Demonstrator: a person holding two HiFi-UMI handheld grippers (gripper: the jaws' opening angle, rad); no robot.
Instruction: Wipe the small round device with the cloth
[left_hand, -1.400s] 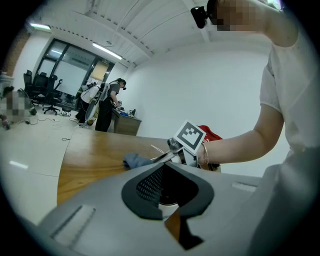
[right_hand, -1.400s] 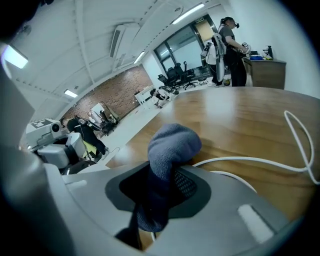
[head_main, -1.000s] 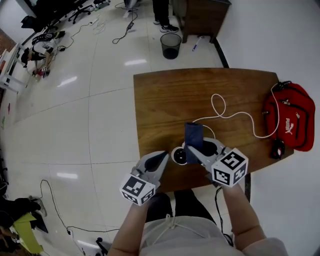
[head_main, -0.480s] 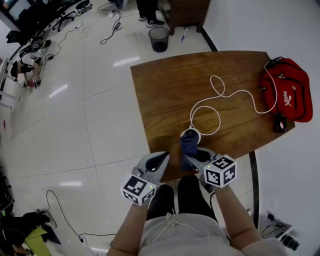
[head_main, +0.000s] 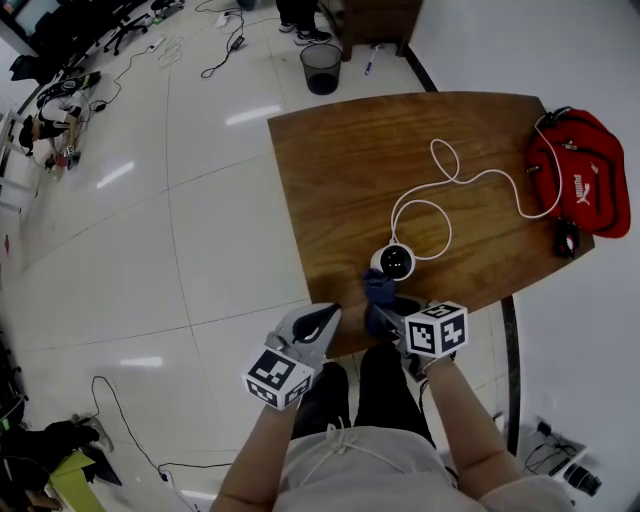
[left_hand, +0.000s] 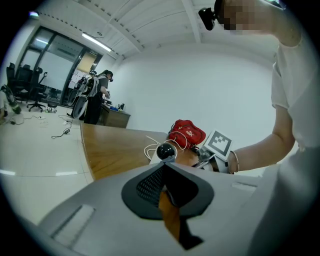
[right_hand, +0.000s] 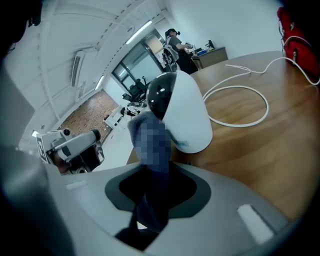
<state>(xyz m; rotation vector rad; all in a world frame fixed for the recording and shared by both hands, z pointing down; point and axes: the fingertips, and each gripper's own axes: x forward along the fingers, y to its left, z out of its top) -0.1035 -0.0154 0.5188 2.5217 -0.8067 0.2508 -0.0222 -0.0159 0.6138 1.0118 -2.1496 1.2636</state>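
Wood-brown table (head_main: 340, 170) takes up the upper middle of the head view, and the small round device (head_main: 397, 262), a white dome with a black face, sits close to its near edge. A white cable (head_main: 445, 205) loops away from it toward a red bag (head_main: 585, 185) at the table's right end. The right gripper (head_main: 383, 317) comes in from the near side with its jaws clamped on the dark blue cloth (head_main: 378, 288), whose free end stands up just at the device's near flank. The left gripper (head_main: 325, 322) hangs level with the table's near edge, apart from the device. In the left gripper view its jaws are pressed together with nothing between them, and the device shows beyond them on the wood. In the right gripper view the cloth runs out of the closed jaws and rises across the device's dark face; whether it already presses there I cannot tell. My judgement is that the wipe is only starting. The next move calls for dragging the cloth over the dome while the idle gripper steadies the base. With the table edge so near, strokes are safer going away from the person, where bare wood gives room; the cable loop limits sliding to the right.
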